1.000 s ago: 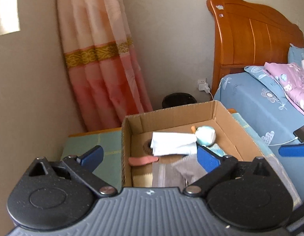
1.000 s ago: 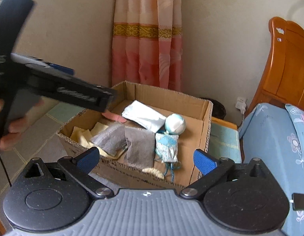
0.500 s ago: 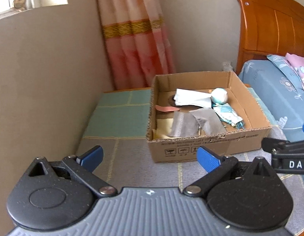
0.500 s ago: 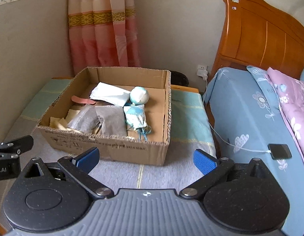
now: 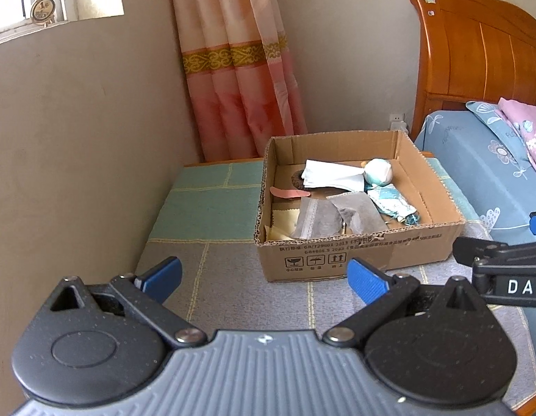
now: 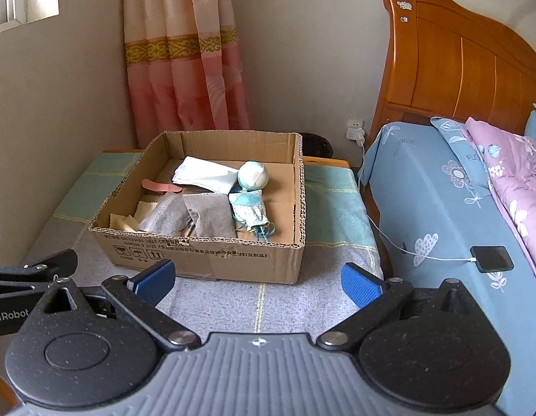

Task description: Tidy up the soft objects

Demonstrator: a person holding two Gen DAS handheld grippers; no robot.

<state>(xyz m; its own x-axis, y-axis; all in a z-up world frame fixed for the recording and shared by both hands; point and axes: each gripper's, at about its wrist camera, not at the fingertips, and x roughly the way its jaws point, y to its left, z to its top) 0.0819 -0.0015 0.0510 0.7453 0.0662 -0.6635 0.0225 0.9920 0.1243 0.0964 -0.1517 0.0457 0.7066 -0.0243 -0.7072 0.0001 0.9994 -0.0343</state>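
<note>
Inside cardboard box: soft items; both grippers empty.

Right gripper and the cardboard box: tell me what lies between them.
Nothing: in the right wrist view only bare grey patchwork cover separates the open right gripper from the cardboard box.

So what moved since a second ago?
Both hand-held grippers backed away from the cardboard box: the left hand-held gripper and right hand-held gripper hovered at the box before, and now sit over the grey mat. Both stayed open, holding nothing. The things in the box look unmoved.
</note>
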